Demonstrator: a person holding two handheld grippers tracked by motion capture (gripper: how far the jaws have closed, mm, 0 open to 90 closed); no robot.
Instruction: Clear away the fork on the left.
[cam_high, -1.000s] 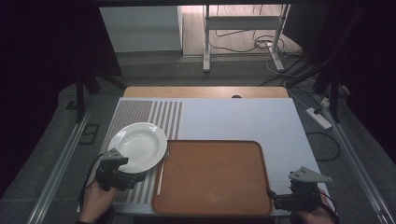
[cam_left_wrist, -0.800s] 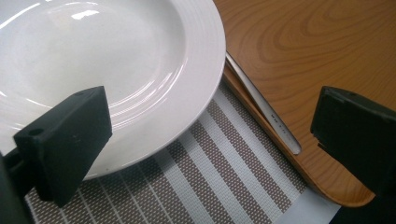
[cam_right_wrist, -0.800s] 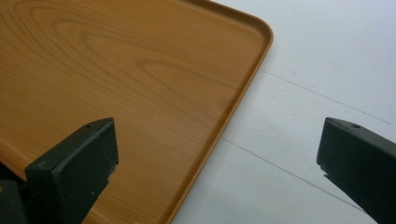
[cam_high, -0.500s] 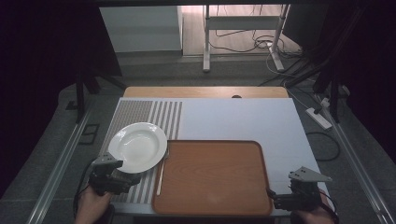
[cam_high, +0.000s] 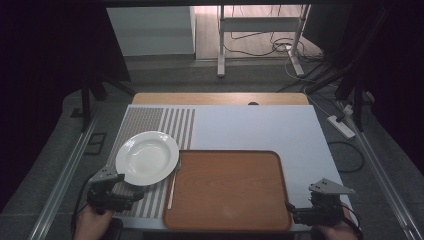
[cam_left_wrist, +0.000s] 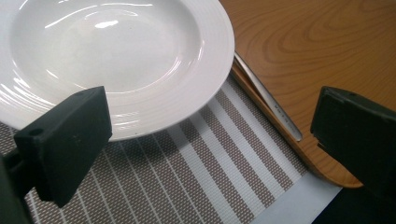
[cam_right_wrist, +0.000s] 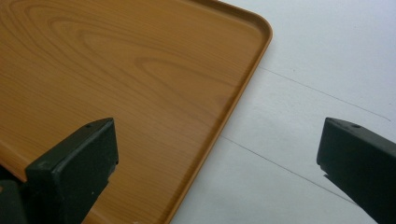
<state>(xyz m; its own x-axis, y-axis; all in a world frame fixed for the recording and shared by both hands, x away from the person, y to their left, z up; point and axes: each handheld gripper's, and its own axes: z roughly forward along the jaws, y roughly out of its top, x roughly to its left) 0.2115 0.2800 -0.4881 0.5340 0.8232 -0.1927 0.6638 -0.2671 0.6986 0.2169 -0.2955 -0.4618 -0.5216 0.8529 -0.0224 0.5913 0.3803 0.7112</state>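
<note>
There are no words, numbers or signs to read here. The white plate (cam_left_wrist: 116, 56) is plain. The wooden tray (cam_right_wrist: 116, 84) has only wood lines on it. The striped mat (cam_left_wrist: 196, 177) has only stripes. A thin metal stick (cam_left_wrist: 266, 98) beside the tray may have a tiny mark on it, but it is too small to read.
</note>
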